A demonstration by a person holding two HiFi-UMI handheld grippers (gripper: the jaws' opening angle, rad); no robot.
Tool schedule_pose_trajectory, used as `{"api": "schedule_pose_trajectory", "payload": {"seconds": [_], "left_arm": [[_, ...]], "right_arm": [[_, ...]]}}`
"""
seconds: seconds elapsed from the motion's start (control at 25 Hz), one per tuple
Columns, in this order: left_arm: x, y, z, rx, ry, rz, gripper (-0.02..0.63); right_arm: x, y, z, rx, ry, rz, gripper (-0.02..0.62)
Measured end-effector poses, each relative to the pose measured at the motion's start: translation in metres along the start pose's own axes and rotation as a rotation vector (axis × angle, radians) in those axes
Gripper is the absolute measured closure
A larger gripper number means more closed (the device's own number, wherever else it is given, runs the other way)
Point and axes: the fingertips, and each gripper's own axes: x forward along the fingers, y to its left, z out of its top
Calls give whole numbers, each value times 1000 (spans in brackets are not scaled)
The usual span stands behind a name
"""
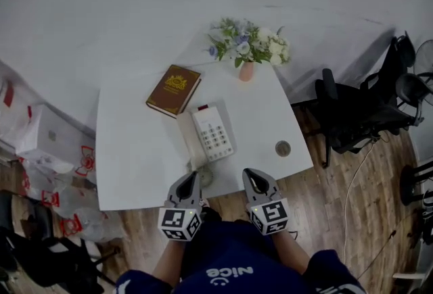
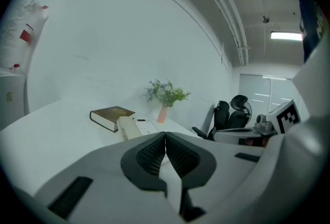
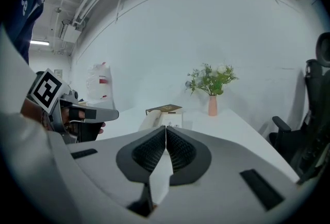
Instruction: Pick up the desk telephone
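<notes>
**Closed Jaws Wait at the Table's Edge, Telephone Just Ahead**

The left hand-held gripper (image 1: 195,176) and the right hand-held gripper (image 1: 250,175) hover side by side at the near edge of a white table (image 1: 135,151). Each has its jaws pressed together with nothing between them. The desk telephone (image 1: 211,134) lies mid-table just beyond their tips, with its handset (image 1: 191,140) cradled on the left and the keypad on the right. A brown book (image 1: 174,89) sits close behind it, a vase of flowers (image 1: 247,49) stands at the far edge, and a small round object (image 1: 283,149) rests off to the right. A clean lift likely needs the jaws opened first. Gripping the base from both sides and keeping it level should keep the loose handset from sliding off.
</notes>
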Motion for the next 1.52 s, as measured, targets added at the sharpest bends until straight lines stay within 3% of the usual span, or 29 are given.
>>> {"api": "schedule_pose_trajectory", "payload": {"seconds": [0.36, 0.56, 0.84, 1.52], "left_arm": [[33, 42, 16, 10, 34, -101, 589], [40, 58, 16, -14, 48, -112, 589], [44, 68, 14, -70, 53, -82, 589], [61, 68, 23, -124, 58, 40, 589]], "right_arm": [[54, 16, 4, 20, 30, -57, 572], [70, 26, 6, 27, 38, -61, 572], [79, 19, 3, 17, 62, -48, 572], [110, 2, 26, -16, 77, 132, 572]]}}
